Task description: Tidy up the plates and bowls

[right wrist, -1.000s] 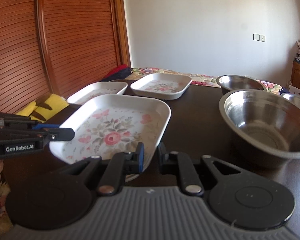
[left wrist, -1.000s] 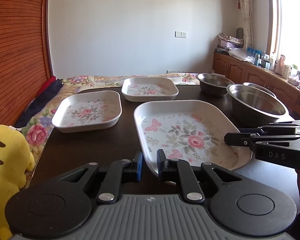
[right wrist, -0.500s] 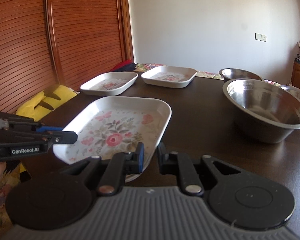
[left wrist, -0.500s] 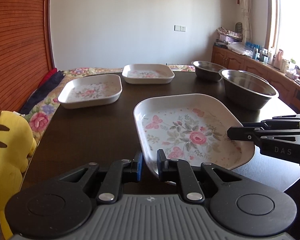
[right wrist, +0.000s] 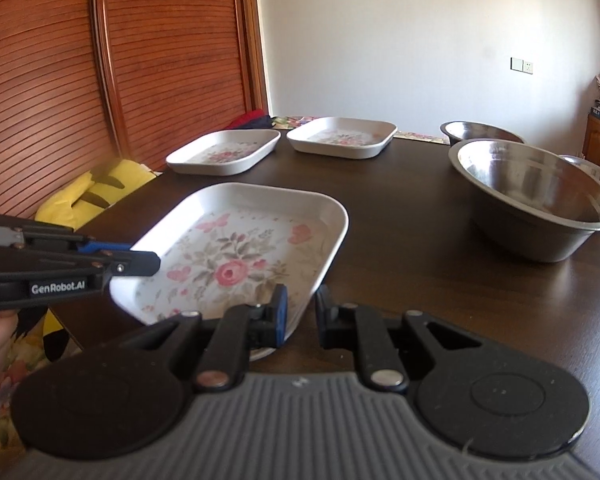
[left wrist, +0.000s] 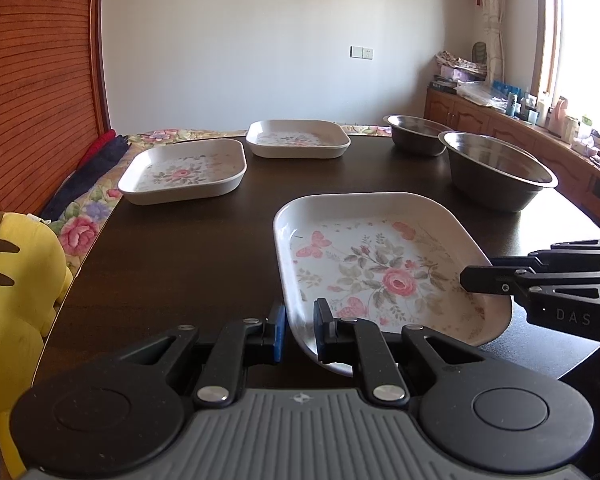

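A large white plate point(left wrist: 384, 268) point(right wrist: 236, 256) with a rose pattern is held between both grippers over the near end of the dark table point(left wrist: 204, 248). My left gripper point(left wrist: 300, 328) point(right wrist: 140, 262) is shut on its near left rim. My right gripper point(right wrist: 300, 312) point(left wrist: 472, 280) is shut on the opposite rim. Two smaller floral plates point(left wrist: 184, 172) point(left wrist: 298, 140) lie apart at the far left of the table. A big steel bowl point(left wrist: 496, 172) point(right wrist: 536, 196) stands at the right, with a smaller steel bowl point(left wrist: 416, 130) behind it.
A yellow plush toy point(left wrist: 16, 280) sits off the table's left edge on a floral cover. A slatted wooden wall point(right wrist: 160, 60) runs along the left. A cluttered wooden cabinet point(left wrist: 520, 132) lines the right under the window. The rim of a third bowl point(right wrist: 596, 168) shows behind the big one.
Both grippers have drawn back toward the table's near edge with the large plate between them. The far plates and the bowls now lie further off.
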`<state>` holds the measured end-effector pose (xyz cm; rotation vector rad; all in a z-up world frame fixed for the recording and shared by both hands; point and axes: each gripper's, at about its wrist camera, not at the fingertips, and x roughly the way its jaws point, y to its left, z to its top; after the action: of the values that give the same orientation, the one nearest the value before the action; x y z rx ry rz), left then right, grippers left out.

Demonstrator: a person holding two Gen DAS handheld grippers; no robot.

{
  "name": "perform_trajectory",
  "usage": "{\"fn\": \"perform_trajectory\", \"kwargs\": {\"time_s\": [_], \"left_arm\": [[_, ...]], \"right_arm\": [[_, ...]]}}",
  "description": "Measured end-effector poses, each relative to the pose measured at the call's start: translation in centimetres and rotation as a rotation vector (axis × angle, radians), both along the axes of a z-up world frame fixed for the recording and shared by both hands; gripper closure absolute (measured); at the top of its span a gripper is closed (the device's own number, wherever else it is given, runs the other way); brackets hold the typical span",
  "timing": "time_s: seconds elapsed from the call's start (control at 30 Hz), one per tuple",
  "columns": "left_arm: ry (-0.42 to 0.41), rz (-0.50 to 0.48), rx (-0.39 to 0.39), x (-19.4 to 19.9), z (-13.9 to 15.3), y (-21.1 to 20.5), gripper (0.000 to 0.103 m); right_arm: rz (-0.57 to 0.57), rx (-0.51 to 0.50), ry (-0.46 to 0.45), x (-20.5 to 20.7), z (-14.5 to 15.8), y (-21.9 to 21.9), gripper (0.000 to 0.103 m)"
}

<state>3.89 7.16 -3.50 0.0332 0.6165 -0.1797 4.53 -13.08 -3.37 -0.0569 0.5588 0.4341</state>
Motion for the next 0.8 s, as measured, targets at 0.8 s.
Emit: {"fn": "perform_trajectory", "kwargs": {"time_s": [0.8], "left_arm": [[0.001,0.011,-0.020,0.4,-0.2,0.3,0.075]], "right_arm": [[-0.028,0.036,-0.016,0.4,0.7,-0.9,0.080]]}}
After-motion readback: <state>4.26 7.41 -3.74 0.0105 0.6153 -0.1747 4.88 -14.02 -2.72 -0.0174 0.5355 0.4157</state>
